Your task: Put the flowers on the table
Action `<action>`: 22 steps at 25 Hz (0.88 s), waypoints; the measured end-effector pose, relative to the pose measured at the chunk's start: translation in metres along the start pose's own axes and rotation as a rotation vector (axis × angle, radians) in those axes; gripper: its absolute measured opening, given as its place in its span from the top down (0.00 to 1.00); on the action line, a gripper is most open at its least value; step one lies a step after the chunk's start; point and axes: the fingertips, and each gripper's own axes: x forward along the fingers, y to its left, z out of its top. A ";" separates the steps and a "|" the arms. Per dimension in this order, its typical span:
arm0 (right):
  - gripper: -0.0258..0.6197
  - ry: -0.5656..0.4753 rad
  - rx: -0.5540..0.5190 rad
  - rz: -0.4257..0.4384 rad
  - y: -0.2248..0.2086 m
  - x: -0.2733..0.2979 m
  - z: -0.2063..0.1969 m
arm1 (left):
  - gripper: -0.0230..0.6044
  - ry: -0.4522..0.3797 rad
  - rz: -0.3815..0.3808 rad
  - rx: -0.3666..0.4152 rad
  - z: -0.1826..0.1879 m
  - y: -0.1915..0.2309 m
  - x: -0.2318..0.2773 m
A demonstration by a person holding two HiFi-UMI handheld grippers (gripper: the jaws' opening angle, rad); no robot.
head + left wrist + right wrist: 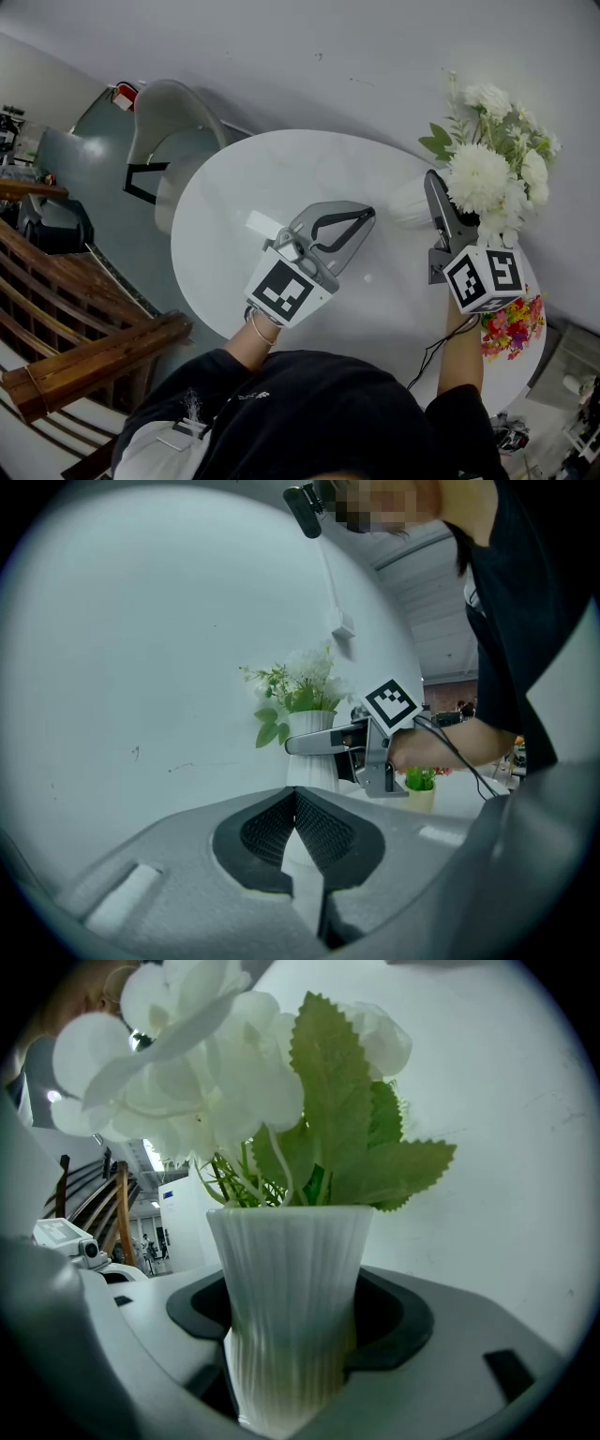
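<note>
**A:** Starting at the left: status of the left gripper?

**B:** Shut tip to tip, with nothing between the pads. Positioned over the middle of the round white table, clear of the load.

**A:** Moving right: location of the flowers?

**B:** Seated in a ribbed white vase over the table's right side. Clamped across the vase body by the right gripper, one jaw on each side. Impossible to say whether lifted or resting on the table, since no view shows the base.

**A:** Expected handling?

**B:** Treat as rigid and fragile, probably ceramic or hard plastic. Assume a smooth, fairly slippery wall. Expect little help from the ribs against downward slip, given their top-to-bottom run. Judge as light to moderate in weight but top-heavy, given large blooms and broad leaves well above the rim. Avoid tilting and sudden stops.

**A:** Recommended hold?

**B:** Grip the vase only, at mid-body below the flared rim. Never grip blooms, leaves or stems: soft and easily crushed, useless for carrying the weight. Apply firm, even pressure and no more.

**A:** Anything further right?

**B:** Note the small pot of coloured flowers near the table's right edge. Set down upright, well inside the rim and apart from that pot.
</note>
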 end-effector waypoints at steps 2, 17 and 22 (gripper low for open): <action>0.42 0.002 -0.001 -0.001 0.000 0.000 -0.001 | 0.97 0.002 0.002 -0.005 -0.001 0.000 0.000; 0.42 0.011 -0.005 -0.018 -0.006 0.003 -0.004 | 0.97 0.001 -0.014 -0.015 -0.002 -0.002 0.002; 0.42 0.016 -0.004 -0.022 -0.009 0.004 -0.005 | 0.97 0.008 -0.020 -0.012 -0.002 -0.002 0.003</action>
